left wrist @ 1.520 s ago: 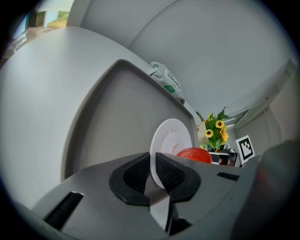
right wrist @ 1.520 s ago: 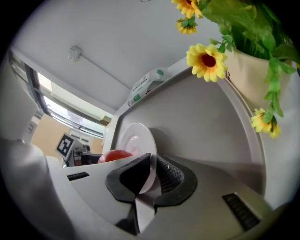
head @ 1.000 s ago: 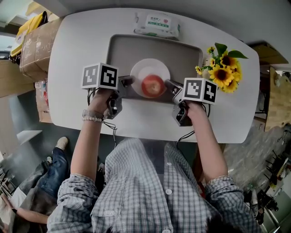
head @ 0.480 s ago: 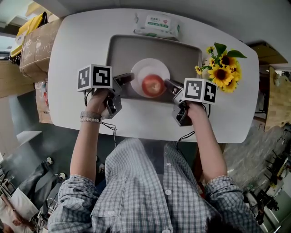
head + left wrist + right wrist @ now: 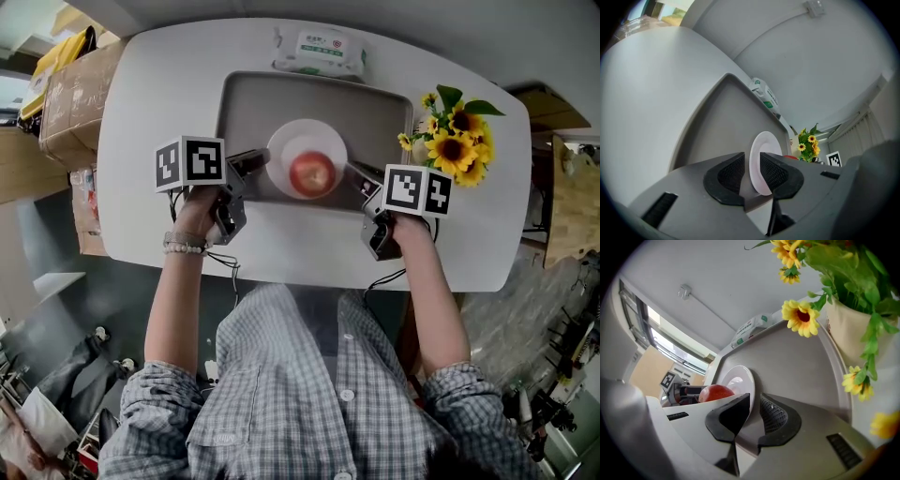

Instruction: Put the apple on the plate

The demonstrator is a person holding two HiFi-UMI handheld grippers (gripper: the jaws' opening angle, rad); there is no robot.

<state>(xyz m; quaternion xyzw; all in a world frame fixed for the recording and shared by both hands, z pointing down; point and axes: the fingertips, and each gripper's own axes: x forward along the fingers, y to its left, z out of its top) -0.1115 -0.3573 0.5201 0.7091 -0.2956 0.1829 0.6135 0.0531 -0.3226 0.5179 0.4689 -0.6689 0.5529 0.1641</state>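
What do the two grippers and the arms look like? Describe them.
The left gripper and right gripper are dark grey with black mesh-textured pads. Each carries a white cube of black square markers and trails a black cable. The sleeves are grey-and-white check, rolled to the elbow. A beaded bracelet circles the left wrist.

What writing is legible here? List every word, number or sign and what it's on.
No text can be read.
Wipes pack: green label, print too small.
Vase: red print at its edge, blurred.
Marker cubes: square codes only, no letters.
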